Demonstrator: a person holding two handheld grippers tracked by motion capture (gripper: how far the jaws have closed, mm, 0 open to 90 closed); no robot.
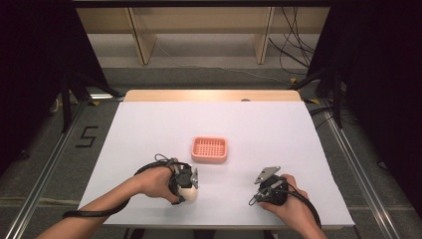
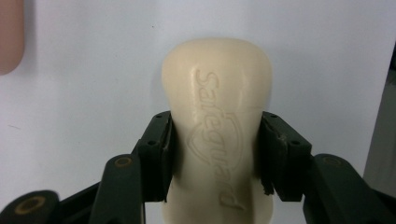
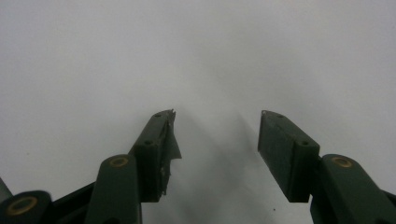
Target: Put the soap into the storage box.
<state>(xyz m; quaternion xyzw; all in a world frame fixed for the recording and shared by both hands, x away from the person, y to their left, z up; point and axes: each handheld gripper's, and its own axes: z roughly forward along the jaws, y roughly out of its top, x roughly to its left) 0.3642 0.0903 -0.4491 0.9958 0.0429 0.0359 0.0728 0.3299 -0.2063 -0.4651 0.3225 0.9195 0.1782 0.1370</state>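
We are at the grasp: our left gripper (image 2: 215, 154) has its jaws pinched on the soap (image 2: 217, 126), a cream bar with a brand name pressed into its face. In the left gripper view the pads (image 2: 169, 154) press on the bar's two long sides at about its middle, with no gap on either side. In the high view the soap (image 1: 189, 194) lies near the front edge of the table (image 1: 278, 124), under the left gripper (image 1: 186, 183) and the left hand (image 1: 157, 181), on the white sheet and not visibly lifted. The pink dish (image 1: 209, 149) sits further back and a little to the right, near but apart from the bar, with its ribbed floor bare; a corner of it shows in the left gripper view too. Our right gripper (image 3: 217, 144) stands with jaws spread over bare sheet and nothing between them, and in the high view it rests well to the right (image 1: 268, 191), away from both soap and dish. We judge the hold secured and the carry next: lift the bar straight up enough to clear the dish's rim, move it back and right over the dish, lower it flat and only then let go. Soap is slick and rounded, so we should keep the squeeze steady and the bar level, since a tilt could let it slide out.
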